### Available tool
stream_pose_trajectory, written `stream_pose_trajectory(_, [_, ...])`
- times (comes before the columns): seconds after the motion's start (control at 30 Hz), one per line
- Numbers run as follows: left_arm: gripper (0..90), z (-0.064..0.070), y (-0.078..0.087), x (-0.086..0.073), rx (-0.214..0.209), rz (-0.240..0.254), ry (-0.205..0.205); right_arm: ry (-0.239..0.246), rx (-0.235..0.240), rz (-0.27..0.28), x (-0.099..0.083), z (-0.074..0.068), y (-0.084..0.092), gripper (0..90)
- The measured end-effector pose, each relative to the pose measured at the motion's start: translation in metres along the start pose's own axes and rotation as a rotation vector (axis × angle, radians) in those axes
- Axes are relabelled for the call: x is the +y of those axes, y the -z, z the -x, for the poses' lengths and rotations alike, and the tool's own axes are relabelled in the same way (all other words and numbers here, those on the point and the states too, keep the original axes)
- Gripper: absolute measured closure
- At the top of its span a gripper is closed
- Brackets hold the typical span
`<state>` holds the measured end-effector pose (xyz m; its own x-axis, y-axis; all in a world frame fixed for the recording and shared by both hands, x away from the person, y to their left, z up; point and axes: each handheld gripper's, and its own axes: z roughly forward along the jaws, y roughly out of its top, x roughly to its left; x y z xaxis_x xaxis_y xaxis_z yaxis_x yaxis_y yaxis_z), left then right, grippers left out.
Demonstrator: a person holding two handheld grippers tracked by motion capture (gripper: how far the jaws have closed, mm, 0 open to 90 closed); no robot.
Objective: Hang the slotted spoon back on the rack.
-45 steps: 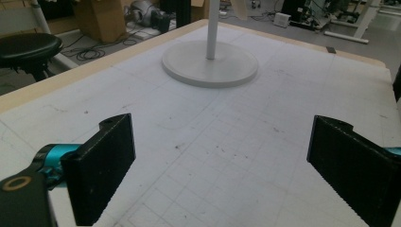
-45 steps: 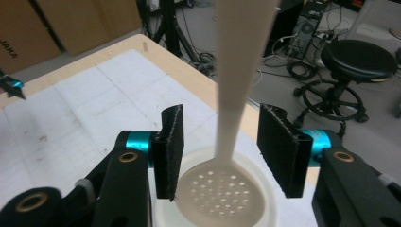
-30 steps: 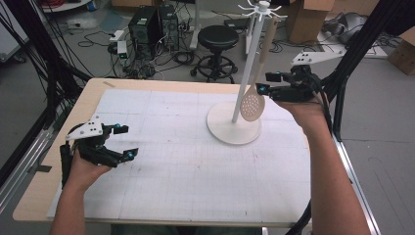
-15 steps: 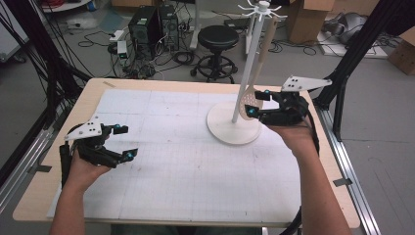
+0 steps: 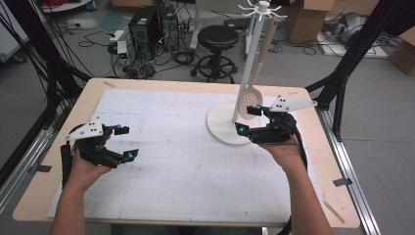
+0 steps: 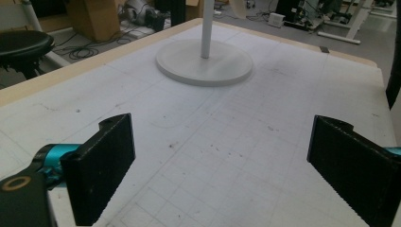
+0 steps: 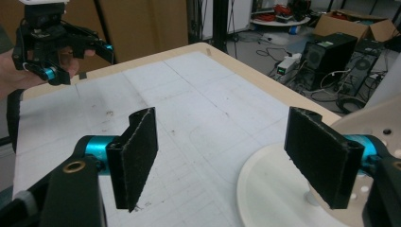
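Draw the right gripper (image 5: 250,120), jaws spread and empty beside the slotted spoon (image 5: 250,102) hanging from the white stand (image 5: 247,78), clear without knocking it, leaving the left gripper (image 5: 125,142), likewise spread wide, low over the gridded mat (image 5: 181,166).

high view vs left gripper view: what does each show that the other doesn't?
High view only: the slotted spoon hanging on the stand, the stand's hooked top, the right gripper open beside the base, the left gripper from outside, and the stool whole.

Left gripper view only: a close look at its own black fingers, spread wide with nothing between them.

Both: the stand's round base and pole, the gridded mat, the table edge.
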<state>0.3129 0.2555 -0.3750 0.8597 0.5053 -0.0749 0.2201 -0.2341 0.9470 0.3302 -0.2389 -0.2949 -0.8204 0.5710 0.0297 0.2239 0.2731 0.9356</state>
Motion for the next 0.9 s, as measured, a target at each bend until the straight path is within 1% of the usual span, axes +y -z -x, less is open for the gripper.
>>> stream_pose_trajectory(0.17, [8.4,-0.001,-0.001,-0.002,-0.013,-0.002,0.005,-0.014,-0.01,0.013,-0.015,-0.004,-0.002,21.3])
stream_pose_trajectory(0.3, [8.3,0.0,-0.002,-0.003,-0.015,-0.003,0.007,-0.013,-0.013,0.015,-0.027,-0.008,-0.002,20.1])
stream_pose_trajectory(0.5, [8.2,-0.001,-0.003,-0.004,-0.019,-0.006,0.009,-0.044,-0.006,0.031,-0.047,-0.013,-0.005,17.6])
stream_pose_trajectory(0.6, [8.0,-0.002,-0.005,-0.006,-0.019,-0.006,0.015,-0.086,0.034,0.029,-0.055,-0.013,-0.006,15.4])
stream_pose_trajectory(0.63, [7.9,-0.002,-0.006,-0.006,-0.02,-0.008,0.016,-0.092,0.041,0.033,-0.056,-0.013,-0.006,15.4])
stream_pose_trajectory(0.8, [7.3,-0.003,-0.01,-0.008,-0.028,-0.019,0.018,-0.086,0.053,0.011,-0.064,-0.016,-0.011,13.3])
stream_pose_trajectory(0.9, [7.2,-0.004,-0.01,-0.008,-0.029,-0.012,0.022,-0.084,0.052,0.004,-0.068,-0.018,-0.013,11.6])
